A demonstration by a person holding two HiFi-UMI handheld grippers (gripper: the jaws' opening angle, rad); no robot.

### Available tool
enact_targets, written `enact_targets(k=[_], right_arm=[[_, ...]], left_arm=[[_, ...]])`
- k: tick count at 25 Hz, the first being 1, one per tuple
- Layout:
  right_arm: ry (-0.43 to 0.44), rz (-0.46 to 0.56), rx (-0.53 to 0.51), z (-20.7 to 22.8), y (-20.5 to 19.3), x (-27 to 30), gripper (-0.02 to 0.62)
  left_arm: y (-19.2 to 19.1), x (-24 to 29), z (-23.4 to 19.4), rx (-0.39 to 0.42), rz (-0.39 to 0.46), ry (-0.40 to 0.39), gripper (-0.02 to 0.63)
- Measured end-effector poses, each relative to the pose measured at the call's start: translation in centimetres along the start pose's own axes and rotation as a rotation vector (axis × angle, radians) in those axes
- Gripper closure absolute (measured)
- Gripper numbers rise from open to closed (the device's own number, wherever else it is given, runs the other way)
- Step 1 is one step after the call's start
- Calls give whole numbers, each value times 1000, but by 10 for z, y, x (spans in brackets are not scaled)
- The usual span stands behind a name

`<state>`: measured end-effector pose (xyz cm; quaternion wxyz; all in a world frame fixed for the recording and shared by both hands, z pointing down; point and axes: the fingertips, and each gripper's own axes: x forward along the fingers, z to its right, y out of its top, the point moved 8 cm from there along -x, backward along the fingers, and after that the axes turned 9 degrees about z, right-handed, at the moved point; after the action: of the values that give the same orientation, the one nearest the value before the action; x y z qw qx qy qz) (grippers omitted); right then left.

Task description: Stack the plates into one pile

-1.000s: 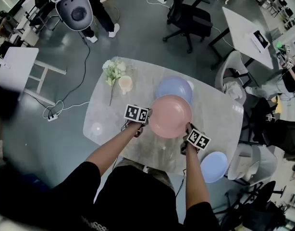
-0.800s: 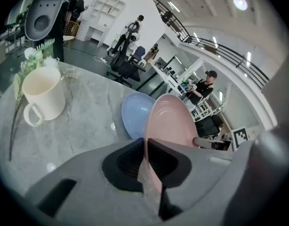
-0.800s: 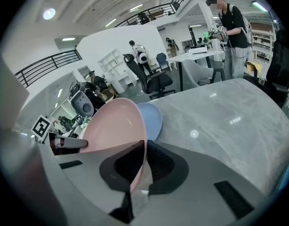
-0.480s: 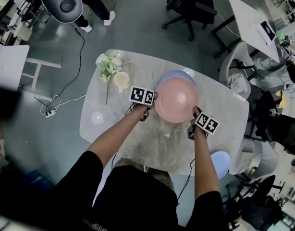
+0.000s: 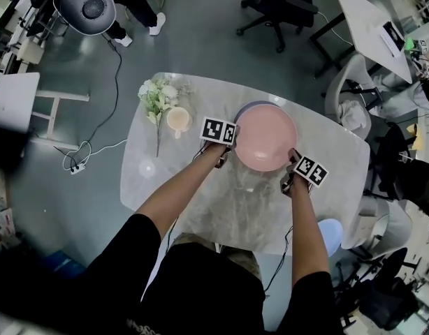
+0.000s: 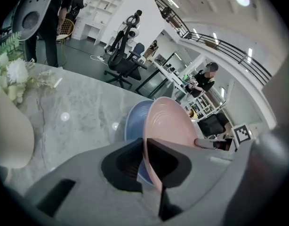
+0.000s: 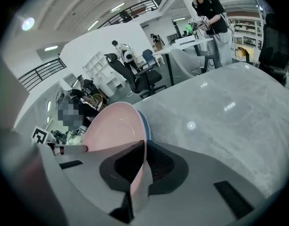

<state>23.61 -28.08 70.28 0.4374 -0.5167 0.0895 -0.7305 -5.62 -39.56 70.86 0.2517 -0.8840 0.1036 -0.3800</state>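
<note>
A pink plate (image 5: 265,138) is held between both grippers over a blue plate (image 5: 251,107), of which only the far rim shows. I cannot tell whether the two plates touch. My left gripper (image 5: 229,147) is shut on the pink plate's left rim. My right gripper (image 5: 292,160) is shut on its near right rim. In the left gripper view the pink rim (image 6: 168,126) runs between the jaws of the left gripper (image 6: 147,154), with the blue plate (image 6: 134,121) just behind. In the right gripper view the right gripper (image 7: 143,161) pinches the pink plate (image 7: 111,131). A second blue plate (image 5: 331,230) lies off the table's near right corner.
On the marble table (image 5: 193,187), a cream cup (image 5: 178,119) and a flower sprig (image 5: 157,96) sit left of the plates. A small clear disc (image 5: 147,167) lies near the left edge. Chairs (image 5: 354,89) stand on the right and a white machine (image 5: 85,2) at the far left.
Both grippers have carried the pink plate away from me and lower. It now covers nearly all of the far blue plate, which earlier showed behind it.
</note>
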Motion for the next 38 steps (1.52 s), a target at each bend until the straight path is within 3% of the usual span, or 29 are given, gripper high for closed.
enact_targets(k=[3,6,11,18,20,22,29,32,38], right_arm=[[12,12,44,2,2,6,571],[0,31,-8,0,6,10,569],[-11,24,-68,1,5,15,569],[75,71,56,4,10,21,569],[77,104,85,8,12,19,569],[88,117,94,8,14,17,569],[103,86,-20,3,11,12,568],[110,69,-69,0,10,15,548],[92,63,-101,0,4,17,523]], left_arm=[[2,6,-1,82,-5,5,571],[4,10,0,143,0,-2,569],[-1,11,-4,115,9,-20,559],[9,15,-6,230,-23,-60,526],[11,14,-6,277,-27,-62,460],[13,10,-10,311,-1,-41,446],[10,2,-16,241,68,-21,451],[8,5,-18,251,56,7,516],[6,13,-16,268,20,11,530]])
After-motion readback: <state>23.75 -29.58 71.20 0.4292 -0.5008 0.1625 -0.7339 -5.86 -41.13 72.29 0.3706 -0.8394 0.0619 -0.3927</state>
